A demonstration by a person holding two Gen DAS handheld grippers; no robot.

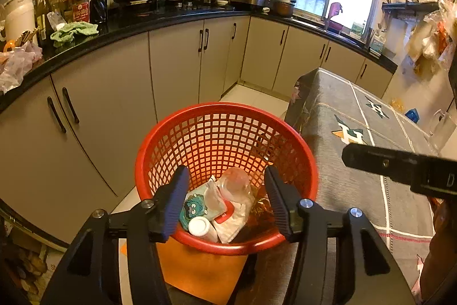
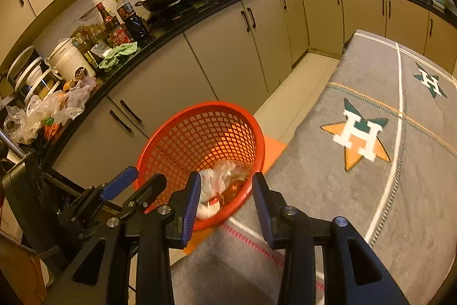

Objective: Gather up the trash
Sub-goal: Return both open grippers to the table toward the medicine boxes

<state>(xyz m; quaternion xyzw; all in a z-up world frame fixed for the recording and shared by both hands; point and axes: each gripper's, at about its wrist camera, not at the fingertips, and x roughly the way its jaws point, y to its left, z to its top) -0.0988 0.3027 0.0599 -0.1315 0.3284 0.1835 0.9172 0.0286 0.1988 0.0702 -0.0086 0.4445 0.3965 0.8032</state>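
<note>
A red mesh basket [image 1: 225,130] stands on the floor beside the table; it also shows in the right wrist view [image 2: 200,133]. Inside lie a clear plastic bottle [image 1: 235,183], a teal cartoon packet [image 1: 194,207], a white-capped bottle [image 1: 198,226] and a white wrapper [image 1: 234,219]. My left gripper [image 1: 225,176] is open and empty right above the basket's near rim. My right gripper [image 2: 225,182] is open and empty over the table edge, next to the basket. The left gripper's fingers [image 2: 120,182] show in the right view, the right gripper's finger [image 1: 371,159] in the left view.
A table with a grey cloth [image 2: 371,110] stands right of the basket. A black counter [image 1: 120,27] with beige cabinets runs behind, carrying bottles, a green rag [image 1: 74,32], woks and plastic bags [image 2: 57,105]. An orange mat [image 1: 200,270] lies under the basket.
</note>
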